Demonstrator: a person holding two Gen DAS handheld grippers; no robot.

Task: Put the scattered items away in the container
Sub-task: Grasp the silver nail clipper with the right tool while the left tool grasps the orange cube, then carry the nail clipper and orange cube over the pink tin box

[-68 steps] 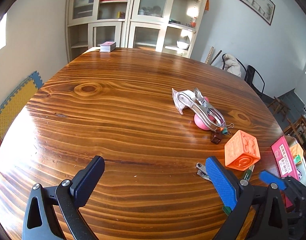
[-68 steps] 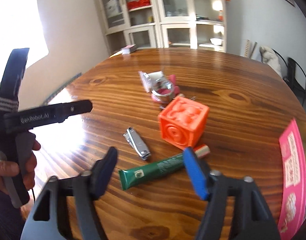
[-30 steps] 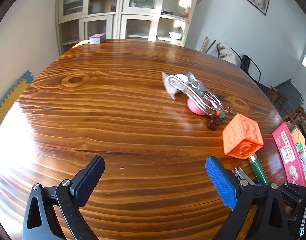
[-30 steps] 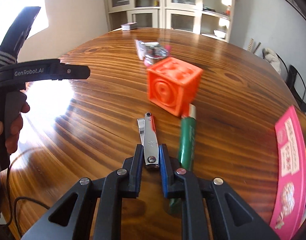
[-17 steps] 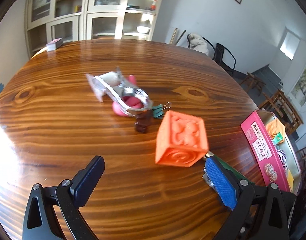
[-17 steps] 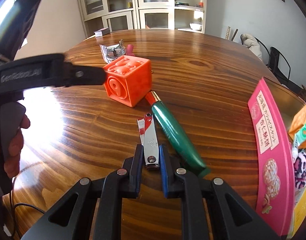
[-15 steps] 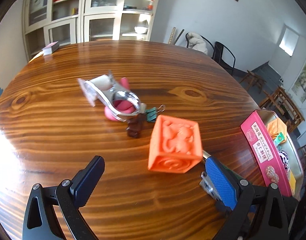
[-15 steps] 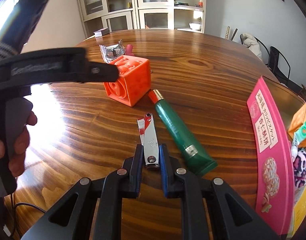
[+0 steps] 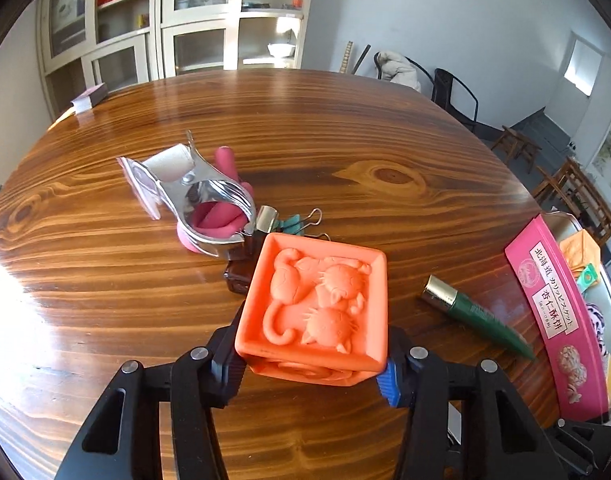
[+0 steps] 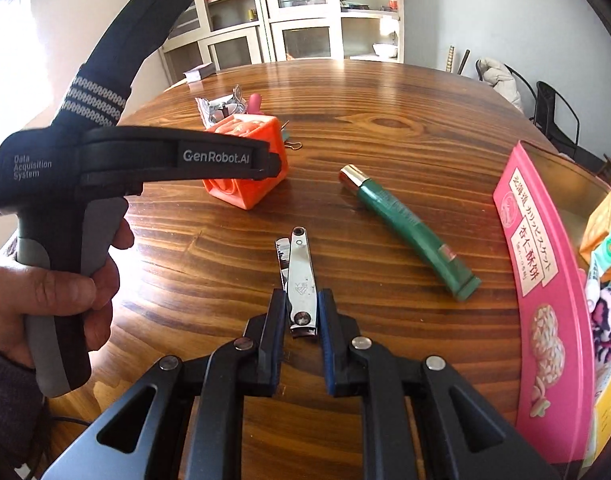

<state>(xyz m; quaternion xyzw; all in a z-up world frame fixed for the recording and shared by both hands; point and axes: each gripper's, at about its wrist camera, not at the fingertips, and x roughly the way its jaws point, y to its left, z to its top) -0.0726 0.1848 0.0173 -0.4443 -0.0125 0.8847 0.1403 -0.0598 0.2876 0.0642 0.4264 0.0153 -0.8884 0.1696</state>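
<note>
Left wrist view: at the table's right edge a metal tin (image 9: 609, 276) holds a pink biscuit box (image 9: 553, 308) standing on its long side, an orange carton (image 9: 581, 246) and a pink spotted soft thing; the frame cuts off the tin's far side. The left gripper (image 9: 311, 364) is closing its jaws on the orange block (image 9: 317, 304), both pads against its sides. A dark little object behind the block is mostly hidden. Further back lie metal tongs (image 9: 201, 200) over something pink, with binder clips (image 9: 301, 220) just beside them. A green tube (image 9: 473, 314) lies between block and tin.

From the right wrist, the right gripper (image 10: 301, 320) is clamped on the nail clipper (image 10: 299, 280) above the wooden table (image 10: 385, 100). The person's hand (image 10: 53, 296) and the left tool's body cover part of the block.
</note>
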